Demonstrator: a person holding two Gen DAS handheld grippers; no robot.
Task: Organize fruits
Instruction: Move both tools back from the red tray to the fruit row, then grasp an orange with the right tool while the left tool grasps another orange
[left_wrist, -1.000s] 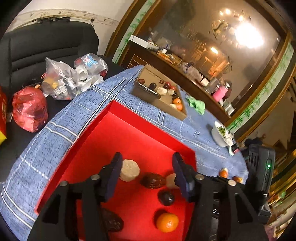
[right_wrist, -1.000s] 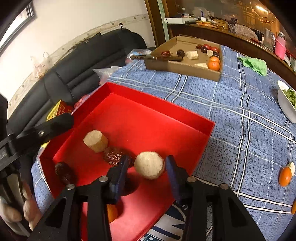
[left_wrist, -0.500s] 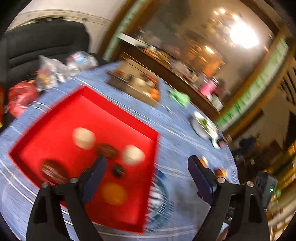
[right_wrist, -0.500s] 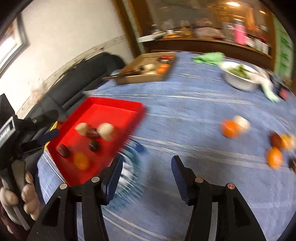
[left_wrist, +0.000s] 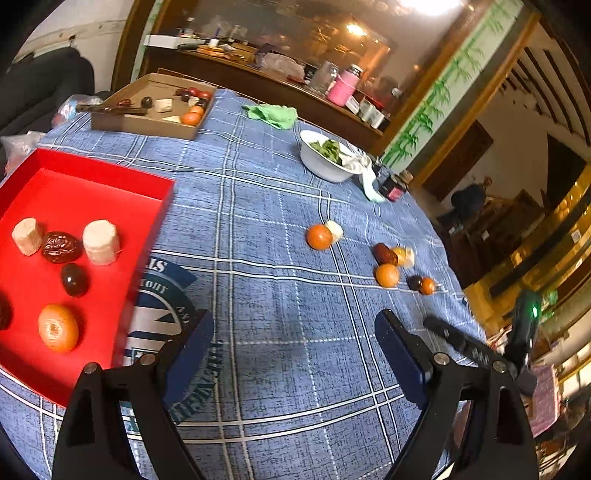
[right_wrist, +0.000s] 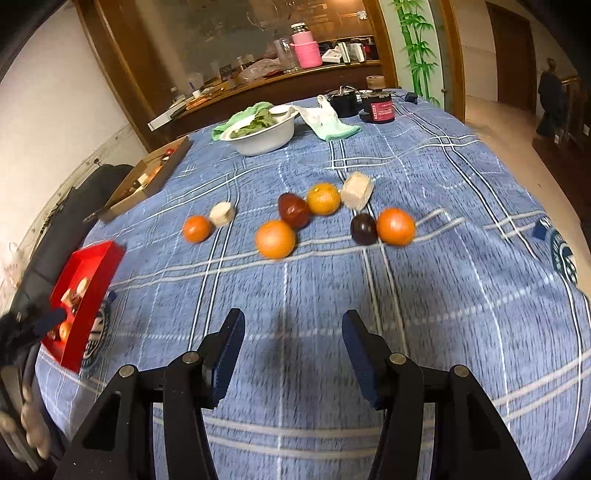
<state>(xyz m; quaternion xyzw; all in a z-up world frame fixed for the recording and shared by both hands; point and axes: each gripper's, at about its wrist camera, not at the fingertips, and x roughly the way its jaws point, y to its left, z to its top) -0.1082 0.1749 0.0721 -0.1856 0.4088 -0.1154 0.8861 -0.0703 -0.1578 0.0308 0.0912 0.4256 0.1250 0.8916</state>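
Blue checked cloth (right_wrist: 424, 306) covers the round table and carries every item of the task. Red tray (left_wrist: 92, 184), at the near left edge in the left wrist view, already holds two pale cylindrical pieces, a wrinkled date, a dark round fruit and an orange (left_wrist: 58, 327). Loose fruit lies well apart from the tray, toward the right: in the right wrist view, a small orange (right_wrist: 197, 229) touching a pale chunk (right_wrist: 221, 214), then a cluster of three oranges, a reddish-brown fruit (right_wrist: 293, 210), a dark plum (right_wrist: 364, 229) and a pale block (right_wrist: 356, 191). Cardboard box (left_wrist: 147, 110) with further fruit and a white bowl (right_wrist: 264, 136) of greens stand at the far side.

Left gripper (left_wrist: 293, 354) is spread wide with only cloth between its jaws. Right gripper (right_wrist: 291, 349) is parted and likewise empty, aimed at the cluster.

Likely hazards, judged from this layout: the clustered fruits touch one another, so a jaw descending on one could nudge its neighbour, and round oranges may roll toward the table's right edge. Jaws only partly parted may clip a larger orange rather than straddle it. Motion blur suggests a fast approach, which would worsen either fault.
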